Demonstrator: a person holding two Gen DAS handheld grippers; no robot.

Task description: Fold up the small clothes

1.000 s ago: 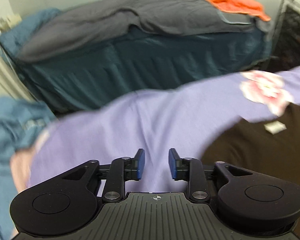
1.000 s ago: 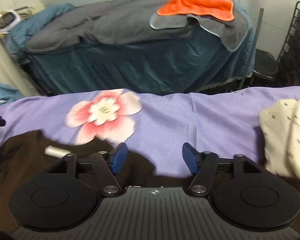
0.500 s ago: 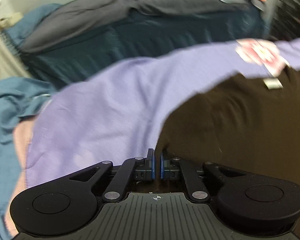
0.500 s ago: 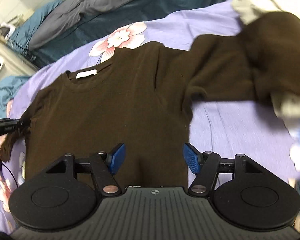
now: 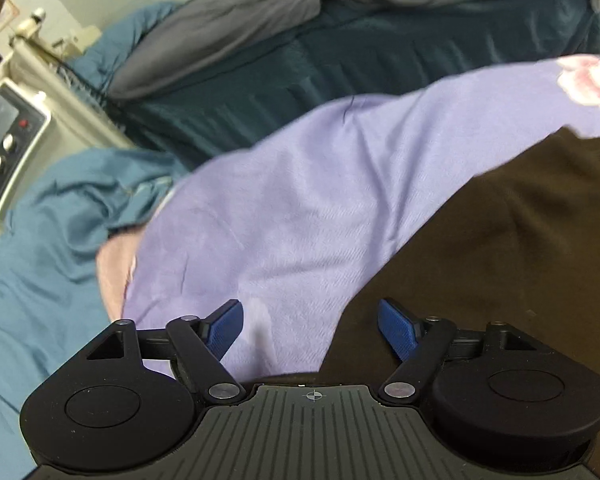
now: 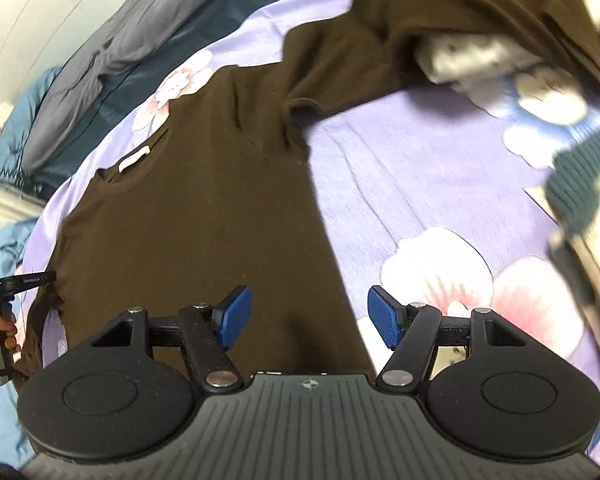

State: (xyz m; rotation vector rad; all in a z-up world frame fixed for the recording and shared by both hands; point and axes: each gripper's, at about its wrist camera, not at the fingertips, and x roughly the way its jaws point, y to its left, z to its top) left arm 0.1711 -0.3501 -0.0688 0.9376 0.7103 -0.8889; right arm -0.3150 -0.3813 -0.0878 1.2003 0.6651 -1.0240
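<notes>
The left gripper [image 5: 310, 326] is spread wide and grips nothing, its left finger over the purple sheet [image 5: 300, 184] and its right finger over the brown shirt's [image 5: 500, 248] edge. The right gripper [image 6: 309, 316] is also released, poised above the shirt [image 6: 204, 216], which lies flat ahead of it, collar farthest away. One sleeve [image 6: 440, 8] stretches up and right, seemingly draped over a blurred white garment [image 6: 472, 58].
</notes>
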